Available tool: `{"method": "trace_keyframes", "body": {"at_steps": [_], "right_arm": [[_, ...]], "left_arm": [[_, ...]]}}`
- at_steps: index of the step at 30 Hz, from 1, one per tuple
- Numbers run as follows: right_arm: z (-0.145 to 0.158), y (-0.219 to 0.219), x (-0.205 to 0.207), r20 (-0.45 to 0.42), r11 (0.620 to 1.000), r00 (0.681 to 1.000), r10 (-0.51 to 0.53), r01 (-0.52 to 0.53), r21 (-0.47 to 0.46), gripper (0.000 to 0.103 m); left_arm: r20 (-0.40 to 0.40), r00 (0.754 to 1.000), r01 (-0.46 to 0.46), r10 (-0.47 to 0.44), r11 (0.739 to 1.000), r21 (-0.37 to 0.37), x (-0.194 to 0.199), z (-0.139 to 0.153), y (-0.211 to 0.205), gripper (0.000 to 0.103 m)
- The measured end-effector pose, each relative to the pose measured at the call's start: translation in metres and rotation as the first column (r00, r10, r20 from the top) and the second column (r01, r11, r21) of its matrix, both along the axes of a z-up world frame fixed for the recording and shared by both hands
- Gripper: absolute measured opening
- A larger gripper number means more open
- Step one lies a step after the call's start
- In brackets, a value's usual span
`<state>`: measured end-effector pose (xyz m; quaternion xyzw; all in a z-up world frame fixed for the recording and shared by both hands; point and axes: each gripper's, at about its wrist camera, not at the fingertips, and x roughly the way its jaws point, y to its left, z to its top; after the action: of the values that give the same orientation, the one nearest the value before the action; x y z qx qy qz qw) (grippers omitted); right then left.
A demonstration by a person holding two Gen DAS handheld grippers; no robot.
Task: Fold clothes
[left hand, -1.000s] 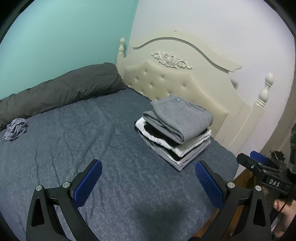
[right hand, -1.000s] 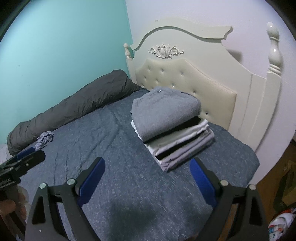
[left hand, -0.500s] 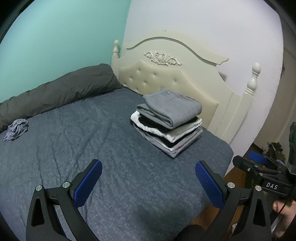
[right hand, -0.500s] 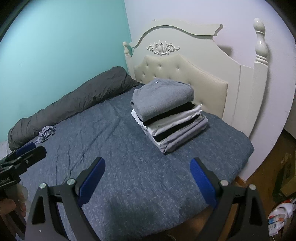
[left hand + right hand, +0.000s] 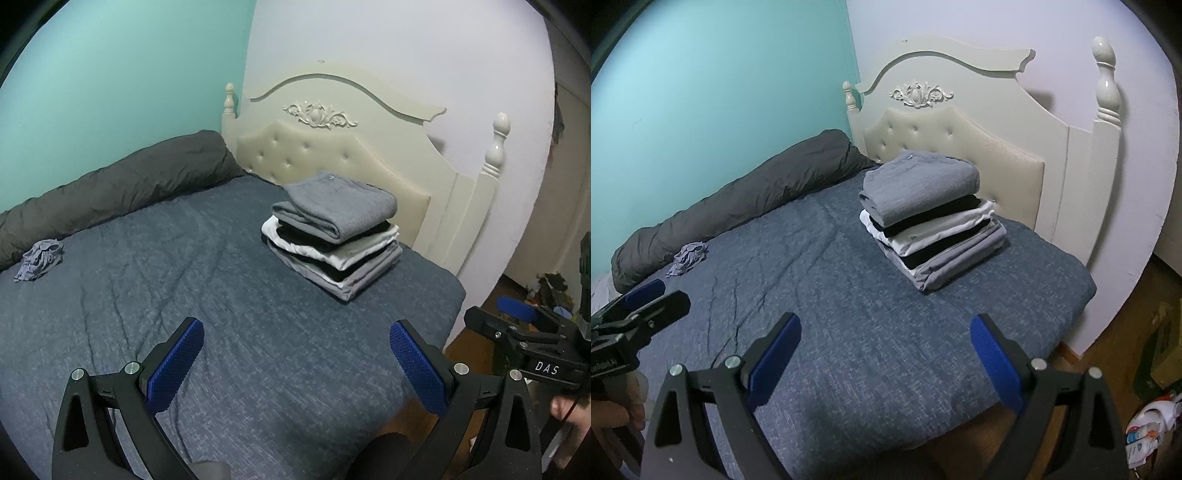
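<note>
Both pairs of fingers stood spread wide and empty above the near part of a bed (image 5: 229, 332) dressed in a mottled blue-grey sheet. The left gripper (image 5: 295, 365) and right gripper (image 5: 886, 362) hung side by side, well apart from the cloth. Beyond the fingers, near the cream tufted headboard (image 5: 960, 147), sat a neat stack of folded grey, black and white clothes (image 5: 332, 236). Far off to the left of the fingers lay a small crumpled blue-grey garment (image 5: 38, 258), just beside a long dark-grey rolled duvet (image 5: 122, 192); it appeared to be the one piece left unfolded. Fetching it would likely call for a long reach left, then spreading it flat on the open sheet between. The mattress edge dropped to wooden floor (image 5: 1123, 332) right of the fingers.
</note>
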<state>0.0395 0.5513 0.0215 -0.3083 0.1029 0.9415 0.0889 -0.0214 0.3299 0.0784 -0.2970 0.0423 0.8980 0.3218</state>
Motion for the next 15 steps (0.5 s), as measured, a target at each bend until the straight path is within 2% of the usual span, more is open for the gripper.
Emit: {"method": "trace_keyframes", "body": {"at_steps": [15], "right_arm": [[-0.001,-0.009,0.015,0.000,1.000,1.000,0.014,-0.014,0.010,0.094]], "left_arm": [[0.001,1.000,0.001,-0.001,1.000,0.000,0.016,-0.005,-0.011,0.103]]}}
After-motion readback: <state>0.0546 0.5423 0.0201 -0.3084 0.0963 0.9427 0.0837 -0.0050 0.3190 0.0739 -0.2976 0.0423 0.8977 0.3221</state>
